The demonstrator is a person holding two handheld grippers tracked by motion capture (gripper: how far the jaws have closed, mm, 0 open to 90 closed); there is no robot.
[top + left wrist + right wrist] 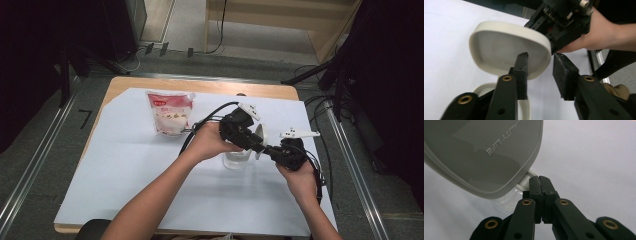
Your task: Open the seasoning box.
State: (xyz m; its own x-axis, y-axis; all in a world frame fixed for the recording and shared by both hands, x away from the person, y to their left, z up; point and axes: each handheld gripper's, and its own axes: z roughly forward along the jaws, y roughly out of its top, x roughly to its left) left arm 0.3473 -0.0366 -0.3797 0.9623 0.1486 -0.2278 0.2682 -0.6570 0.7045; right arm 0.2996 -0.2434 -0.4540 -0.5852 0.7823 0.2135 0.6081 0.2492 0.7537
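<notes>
1. The lid (506, 47) is a cream, rounded-square plastic piece with a raised rim and a smooth, matte face; in the right gripper view (486, 152) its flat side carries embossed lettering. It hangs tilted in the air above the clear container (236, 159), toward the right half of the desk and nearer its front edge than its back.
2. The right gripper (540, 182) has its jaws pressed together on a small tab at the lid's edge and so carries the lid.
3. The left gripper (540, 67) stands partly open. One foam-faced pad lies in front of the lid's face, the other is clear of its rim, and neither presses on it.
4. The container looks like clear glass or plastic with a pale rim, standing upright on the white sheet (125, 165) that covers the desk.
5. Judging by this, the lid is off and the container open; what is left seems to be setting the lid down or handing it over, then filling.
6. A soft, glossy pouch (169, 113) with red print stands sealed near the back edge, left of the container and well apart from it.
</notes>
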